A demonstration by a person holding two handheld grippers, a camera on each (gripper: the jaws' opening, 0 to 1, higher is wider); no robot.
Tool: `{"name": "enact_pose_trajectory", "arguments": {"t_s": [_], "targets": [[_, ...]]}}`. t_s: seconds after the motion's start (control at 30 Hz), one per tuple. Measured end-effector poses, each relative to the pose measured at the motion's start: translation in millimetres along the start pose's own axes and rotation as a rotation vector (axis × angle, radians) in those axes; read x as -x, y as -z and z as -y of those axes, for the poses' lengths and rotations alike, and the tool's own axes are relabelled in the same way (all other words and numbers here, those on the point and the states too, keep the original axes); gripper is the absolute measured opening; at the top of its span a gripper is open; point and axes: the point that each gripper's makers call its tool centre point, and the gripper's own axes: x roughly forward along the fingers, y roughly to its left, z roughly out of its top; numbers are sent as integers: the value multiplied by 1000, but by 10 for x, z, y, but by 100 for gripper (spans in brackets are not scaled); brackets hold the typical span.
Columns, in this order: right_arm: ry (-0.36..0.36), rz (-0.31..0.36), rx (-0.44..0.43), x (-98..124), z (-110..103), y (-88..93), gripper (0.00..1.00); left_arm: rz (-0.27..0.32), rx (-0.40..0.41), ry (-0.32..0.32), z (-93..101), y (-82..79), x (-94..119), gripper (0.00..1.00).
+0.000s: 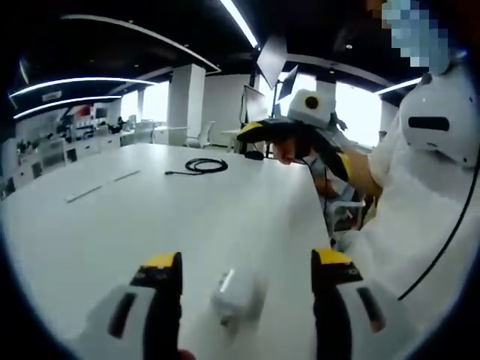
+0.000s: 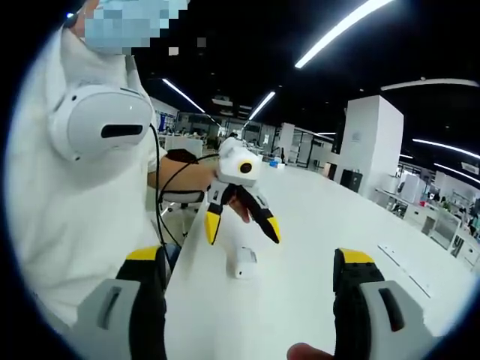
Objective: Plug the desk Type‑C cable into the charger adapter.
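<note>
left gripper (image 1: 247,279) wide open, empty, straddling the charger adapter (image 1: 234,294); right gripper (image 1: 294,139) open, empty, short of the coiled cable (image 1: 204,165) beyond. square up, close gently.

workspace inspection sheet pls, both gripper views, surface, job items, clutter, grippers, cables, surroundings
surface: white table, mostly bare.
job's things: white charger adapter lying near the table's edge, nothing plugged in; black cable coiled far across the table.
clutter: two thin pale strips on the table.
grippers: left gripper open, above the adapter; right gripper open, in the air.
cables: thin black lead at the person's chest.
surroundings: open office, pillars, ceiling light strips.
</note>
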Motion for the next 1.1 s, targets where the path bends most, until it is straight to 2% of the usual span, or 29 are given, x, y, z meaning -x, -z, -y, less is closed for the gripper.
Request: {"name": "enact_pose_trajectory", "arguments": {"t_s": [0.17, 0.43, 0.63, 0.87, 1.1], "targets": [[1, -3, 1, 6, 3, 0, 94, 28, -9, 0, 8, -19, 4, 77], [3, -6, 3, 2, 17, -11, 94, 27, -18, -2, -10, -8, 26, 78], [3, -12, 5, -3, 14, -13, 93, 48, -22, -4, -6, -46, 36, 76], [4, -25, 12, 8, 20, -26, 94, 27, -22, 1, 13, 26, 17, 77], [13, -39, 21, 61, 51, -32, 93, 57, -20, -18, -7, -18, 27, 75]]}}
